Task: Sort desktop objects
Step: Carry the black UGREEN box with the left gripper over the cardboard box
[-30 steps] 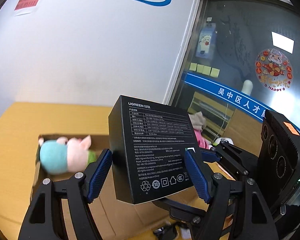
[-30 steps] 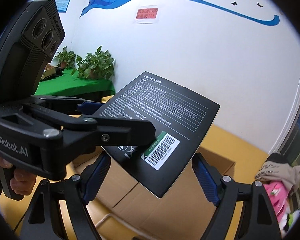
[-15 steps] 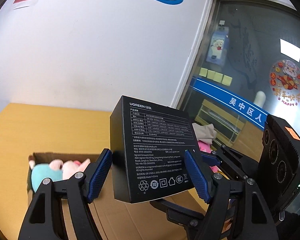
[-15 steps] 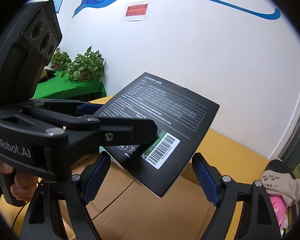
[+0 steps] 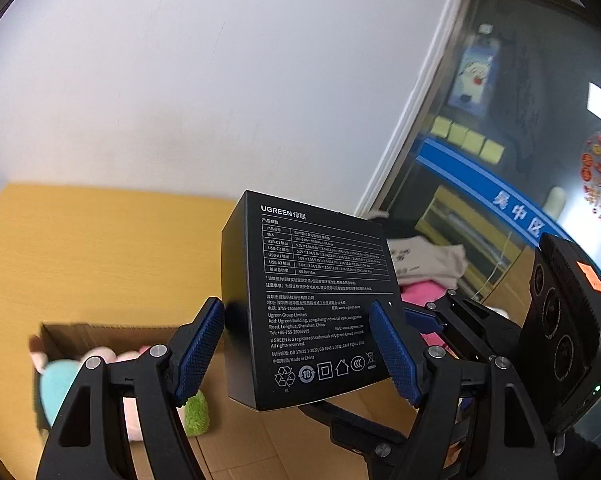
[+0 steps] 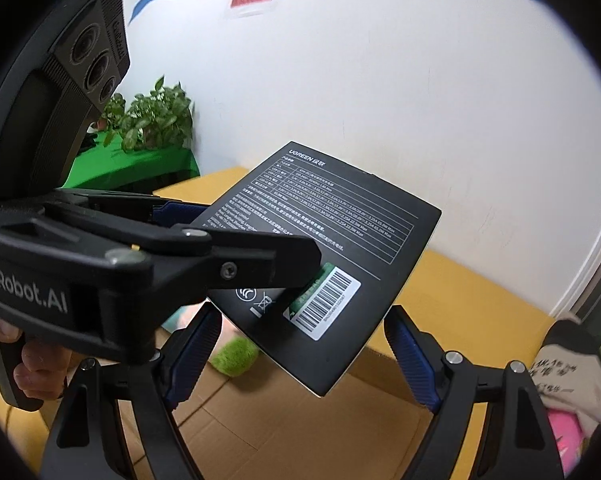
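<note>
1. I see the black box (image 5: 308,304) aloft over the open carton (image 5: 260,436), gripped by the left hand-held gripper (image 5: 300,352); its blue pads (image 5: 200,348) press on the box's two sides near the lower end.
2. In the right wrist view the same box (image 6: 324,264) hangs tilted, barcode label facing me, with the left hand-held gripper (image 6: 228,240) clamping it from the left of the picture.
3. My right hand-held gripper (image 6: 300,356) stands wide, its pads (image 6: 412,356) apart from the box, which floats above and beyond them; it holds nothing.
4. A plush toy (image 5: 80,380) in pink and pale blue lies in the carton's far left corner, with a green fuzzy piece (image 5: 196,412) just beside it.
5. The carton sits on a yellow desk (image 5: 100,248) against a white wall.
6. A person's hand (image 6: 32,364) grips the left tool's handle at the lower left of the right wrist view.
7. Folded cloth (image 5: 424,260), pale over pink, lies beyond the carton to the right.
</note>
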`<state>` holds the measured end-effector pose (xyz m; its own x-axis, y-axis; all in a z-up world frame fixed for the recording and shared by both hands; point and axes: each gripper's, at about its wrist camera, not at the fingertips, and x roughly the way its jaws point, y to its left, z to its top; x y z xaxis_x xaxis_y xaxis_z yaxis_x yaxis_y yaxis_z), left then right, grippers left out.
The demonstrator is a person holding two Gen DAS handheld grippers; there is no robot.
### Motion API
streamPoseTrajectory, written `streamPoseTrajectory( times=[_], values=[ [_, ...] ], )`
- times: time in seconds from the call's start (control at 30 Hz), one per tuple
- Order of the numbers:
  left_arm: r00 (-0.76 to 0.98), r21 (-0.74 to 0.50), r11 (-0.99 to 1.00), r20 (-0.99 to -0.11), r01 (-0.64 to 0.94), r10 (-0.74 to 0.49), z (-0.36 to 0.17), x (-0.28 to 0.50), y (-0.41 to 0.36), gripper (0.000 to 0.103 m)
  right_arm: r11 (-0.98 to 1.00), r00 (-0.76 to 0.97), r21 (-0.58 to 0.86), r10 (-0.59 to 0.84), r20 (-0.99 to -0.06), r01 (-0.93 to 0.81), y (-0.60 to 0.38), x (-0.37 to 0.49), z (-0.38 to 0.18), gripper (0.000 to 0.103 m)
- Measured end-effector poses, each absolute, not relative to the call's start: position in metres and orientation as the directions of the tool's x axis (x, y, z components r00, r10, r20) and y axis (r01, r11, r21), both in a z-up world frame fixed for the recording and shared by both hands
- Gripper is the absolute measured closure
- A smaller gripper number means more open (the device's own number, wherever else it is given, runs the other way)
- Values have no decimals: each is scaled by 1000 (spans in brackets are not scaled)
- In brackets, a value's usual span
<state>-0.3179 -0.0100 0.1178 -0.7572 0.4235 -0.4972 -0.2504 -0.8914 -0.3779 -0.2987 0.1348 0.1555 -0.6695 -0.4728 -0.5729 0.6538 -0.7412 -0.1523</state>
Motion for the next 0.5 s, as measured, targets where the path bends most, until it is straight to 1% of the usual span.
streamPoseTrajectory(
  times=[0.2,0.33,0.5],
  values=[
    [-671,-403,-891,-604,-209,431,61,-347,1,25,-744,-595,-96,-442,-671,661,143,-322,100,20],
    [-607,-424,-889,-666,-172,435,27,-360,6,25,-747,-514,-33,-425,-745,664,153,-339,67,20],
    [-538,-420,-897,-728,-140,425,-2,-372,17,26,-757,-444,-17,-365,-818,653,156,-360,37,20]
  ],
)
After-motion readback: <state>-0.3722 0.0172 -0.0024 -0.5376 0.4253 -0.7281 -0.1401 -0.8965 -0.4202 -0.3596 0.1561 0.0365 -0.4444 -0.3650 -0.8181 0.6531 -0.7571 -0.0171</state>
